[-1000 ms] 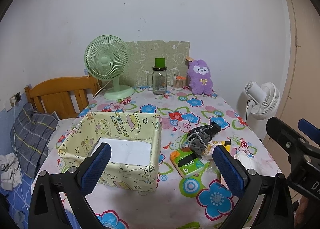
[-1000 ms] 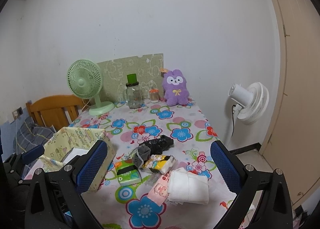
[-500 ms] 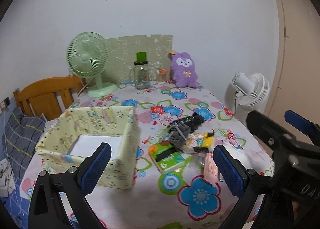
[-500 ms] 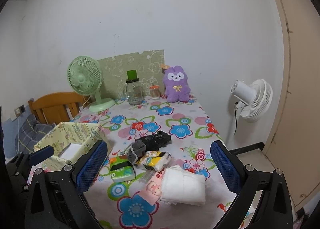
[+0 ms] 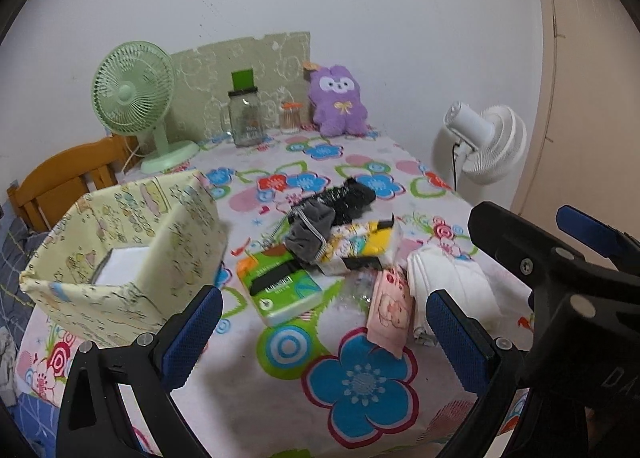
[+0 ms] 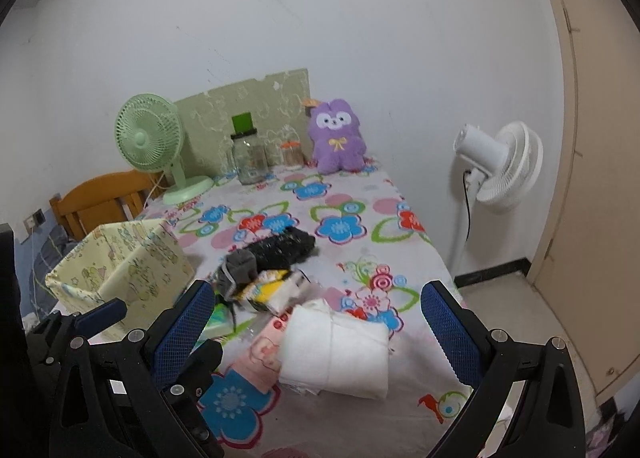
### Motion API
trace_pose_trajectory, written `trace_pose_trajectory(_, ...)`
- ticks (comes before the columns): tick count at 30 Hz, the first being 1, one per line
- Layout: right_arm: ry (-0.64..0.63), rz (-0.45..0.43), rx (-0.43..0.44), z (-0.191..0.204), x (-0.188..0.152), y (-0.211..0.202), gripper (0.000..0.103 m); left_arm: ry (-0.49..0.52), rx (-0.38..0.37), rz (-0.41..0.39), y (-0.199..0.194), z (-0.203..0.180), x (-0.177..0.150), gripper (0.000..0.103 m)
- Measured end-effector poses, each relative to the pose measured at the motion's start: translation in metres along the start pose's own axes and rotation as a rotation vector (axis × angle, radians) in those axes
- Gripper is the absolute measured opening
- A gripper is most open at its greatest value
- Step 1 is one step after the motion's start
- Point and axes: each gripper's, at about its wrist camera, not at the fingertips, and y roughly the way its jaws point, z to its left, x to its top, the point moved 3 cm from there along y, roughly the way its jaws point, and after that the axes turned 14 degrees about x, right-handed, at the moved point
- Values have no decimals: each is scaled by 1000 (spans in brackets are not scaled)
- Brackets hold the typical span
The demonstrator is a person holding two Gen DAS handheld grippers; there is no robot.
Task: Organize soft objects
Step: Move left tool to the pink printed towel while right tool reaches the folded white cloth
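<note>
Soft things lie heaped on the flowered tablecloth [image 5: 280, 398], just right of the yellow fabric bin [image 5: 120, 258]: a grey sock [image 5: 310, 232] on top, a black bundle [image 5: 348, 197] behind it, a green tissue pack [image 5: 284, 290], a yellow-and-white packet [image 5: 360, 242], a pink packet [image 5: 390, 308], and folded white cloth [image 6: 336, 354] farthest from the bin.

Left gripper [image 5: 320, 334] hangs over the near table edge, jaws spread wide, gripping nothing. Right gripper [image 6: 316, 332] likewise spread and empty, framing the white cloth.

Step, as I judge it: approach, nothing picked yet. Next move calls for lowering one gripper onto a single item (white cloth sits nearest the right one), pinching it, and carrying it left into the bin.

Hard to read: something white shows inside the bin, identity unclear. The pile overlaps, so item edges under the sock are hidden. A clear wrapper seems to lie between green pack and pink packet; uncertain. The bin's floor is mostly out of sight.
</note>
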Motion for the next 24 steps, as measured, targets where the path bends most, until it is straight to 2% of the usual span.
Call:
trace_pose_trajectory(11, 43, 85, 7, -20, -23, 33, 103, 24, 37, 56, 25, -11, -11, 102)
trace_pose_trajectory(24, 69, 206, 21, -29, -43, 73, 102, 63, 42, 104, 49, -23, -19, 99)
